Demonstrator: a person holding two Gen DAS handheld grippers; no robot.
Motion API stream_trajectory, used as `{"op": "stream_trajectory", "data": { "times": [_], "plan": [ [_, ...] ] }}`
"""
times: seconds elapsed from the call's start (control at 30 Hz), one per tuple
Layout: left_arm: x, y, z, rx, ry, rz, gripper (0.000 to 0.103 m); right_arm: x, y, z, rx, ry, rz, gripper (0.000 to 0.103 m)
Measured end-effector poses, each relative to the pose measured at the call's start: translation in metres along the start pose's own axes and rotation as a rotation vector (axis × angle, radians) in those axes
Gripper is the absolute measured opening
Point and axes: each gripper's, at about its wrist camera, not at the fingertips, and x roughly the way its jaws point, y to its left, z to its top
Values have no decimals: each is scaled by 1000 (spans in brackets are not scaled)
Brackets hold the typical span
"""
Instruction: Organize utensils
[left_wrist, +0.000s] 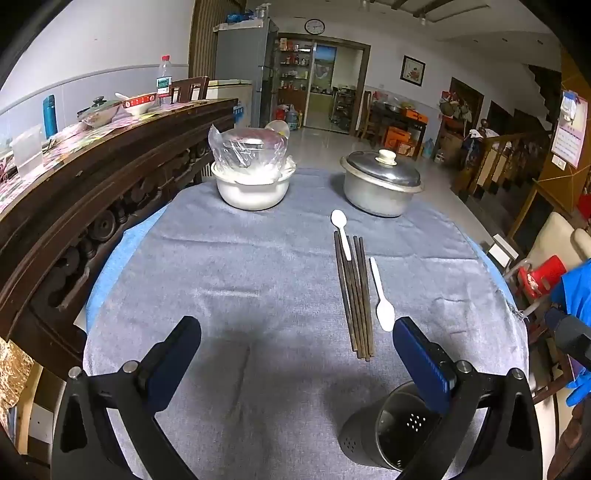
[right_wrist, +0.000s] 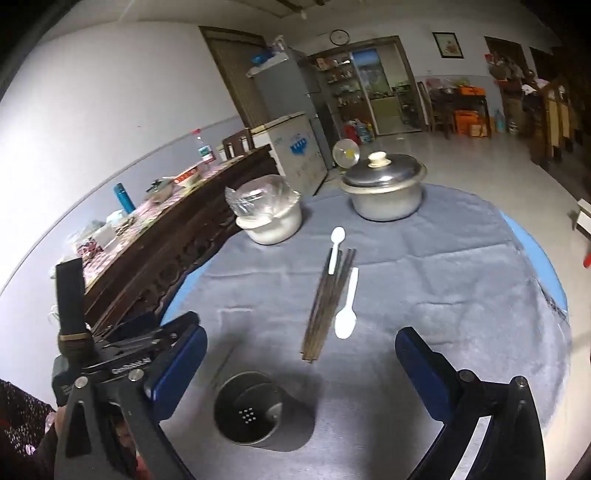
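Note:
Several dark chopsticks (left_wrist: 354, 295) (right_wrist: 327, 304) lie in a bundle on the grey cloth. One white plastic spoon (left_wrist: 341, 230) (right_wrist: 335, 247) rests across their far ends. A second white spoon (left_wrist: 382, 297) (right_wrist: 349, 306) lies just right of the bundle, bowl toward me. A dark metal utensil holder (left_wrist: 388, 430) (right_wrist: 253, 411) with a perforated bottom stands empty near the front edge. My left gripper (left_wrist: 295, 334) is open above the cloth, left of the chopsticks, its right finger over the holder. My right gripper (right_wrist: 299, 345) is open, the holder below and between its fingers.
A white pot holding a plastic-wrapped bowl (left_wrist: 251, 173) (right_wrist: 267, 216) and a lidded metal pot (left_wrist: 380, 182) (right_wrist: 384, 190) stand at the far side of the round table (left_wrist: 110, 266). A carved dark wooden sideboard (left_wrist: 92, 192) with dishes flanks the left. Chairs (left_wrist: 554, 251) stand to the right.

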Motion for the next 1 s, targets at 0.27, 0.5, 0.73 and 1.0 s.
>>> {"op": "stream_trajectory", "data": {
  "times": [0.27,0.5,0.73,1.0],
  "plan": [
    [-3,0,-3,2,-1,0,103,-2,3,3,3,-2,13,103],
    [2,0,0,0,12,-7,103,-3,7,4,1,-3,28,103],
    [2,-1,-1,5,2,-10,103,-3,11,4,-4,-5,44,103],
    [4,-1,-3,8,8,-6,103,0,12,2,3,7,56,103]
  ]
}}
